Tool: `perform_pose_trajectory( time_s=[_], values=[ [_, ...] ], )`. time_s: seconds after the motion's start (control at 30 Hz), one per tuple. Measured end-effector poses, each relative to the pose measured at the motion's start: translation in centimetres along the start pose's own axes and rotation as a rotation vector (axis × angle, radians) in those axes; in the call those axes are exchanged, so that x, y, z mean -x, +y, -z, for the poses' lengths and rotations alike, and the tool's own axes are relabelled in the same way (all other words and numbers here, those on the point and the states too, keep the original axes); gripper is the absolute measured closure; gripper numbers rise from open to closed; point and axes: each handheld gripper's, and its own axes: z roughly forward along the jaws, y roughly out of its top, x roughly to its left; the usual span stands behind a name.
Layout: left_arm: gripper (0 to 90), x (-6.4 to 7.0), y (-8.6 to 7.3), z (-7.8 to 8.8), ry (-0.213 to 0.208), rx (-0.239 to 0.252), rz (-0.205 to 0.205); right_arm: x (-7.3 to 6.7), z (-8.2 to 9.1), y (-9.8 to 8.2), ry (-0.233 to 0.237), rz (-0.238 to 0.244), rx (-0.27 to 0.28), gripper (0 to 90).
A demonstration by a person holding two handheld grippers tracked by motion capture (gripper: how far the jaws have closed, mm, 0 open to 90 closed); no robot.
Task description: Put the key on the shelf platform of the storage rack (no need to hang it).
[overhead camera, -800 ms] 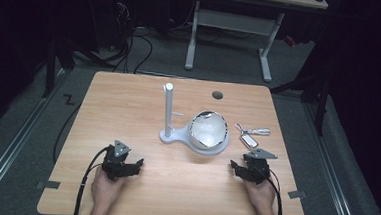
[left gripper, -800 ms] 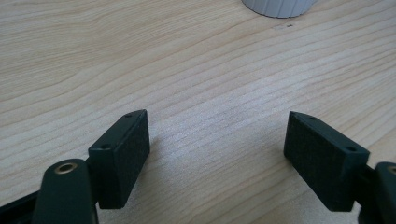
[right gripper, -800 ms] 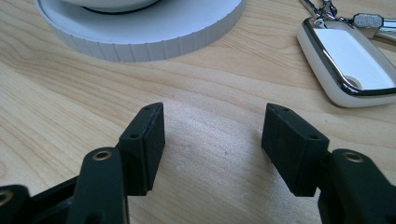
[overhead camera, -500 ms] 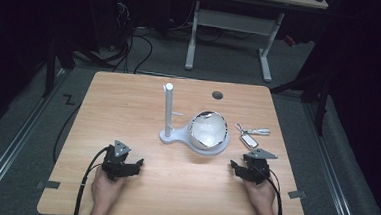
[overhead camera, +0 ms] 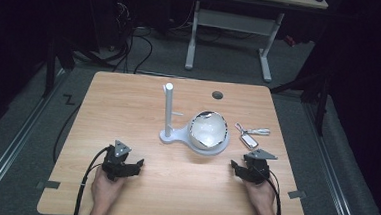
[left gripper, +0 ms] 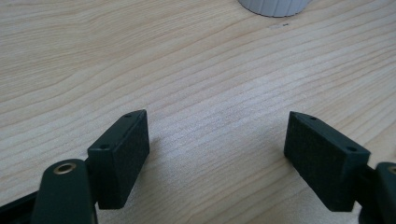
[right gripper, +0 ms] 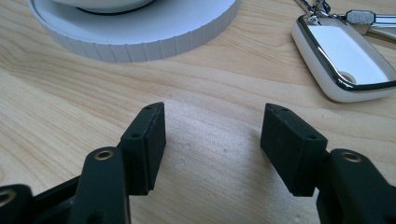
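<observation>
With jaws apart and empty on the table point(overhead camera: 143, 104), the right gripper point(overhead camera: 245, 169) has the key fob point(right gripper: 348, 60) just ahead to its right, so I'd approach low and straddle it; the left gripper point(overhead camera: 125, 164) rests spread too

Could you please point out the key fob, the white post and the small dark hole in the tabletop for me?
key fob point(right gripper: 343, 58): right gripper view, on its white face.
white post point(overhead camera: 168, 108): high view, midway up the shaft.
small dark hole point(overhead camera: 217, 95): high view, at its centre.
</observation>
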Motion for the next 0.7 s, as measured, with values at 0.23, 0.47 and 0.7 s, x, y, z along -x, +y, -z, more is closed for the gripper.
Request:
perform_pose_trajectory(
  time_s=[0.23, 0.47, 0.7],
  values=[
    [22.8, 0.0, 0.0, 0.0, 0.002, 0.000, 0.002, -0.1, 0.1, -0.1, 0.003, -0.001, -0.003, 36.9],
    [23.1, -0.1, 0.0, 0.0, 0.006, 0.000, 0.007, 0.1, 0.4, -0.1, -0.019, -0.023, -0.007, 37.1],
    [23.2, -0.1, 0.0, 0.0, 0.005, -0.001, 0.007, 0.4, 1.5, -0.1, -0.017, -0.065, 0.012, 39.0]
  ],
)
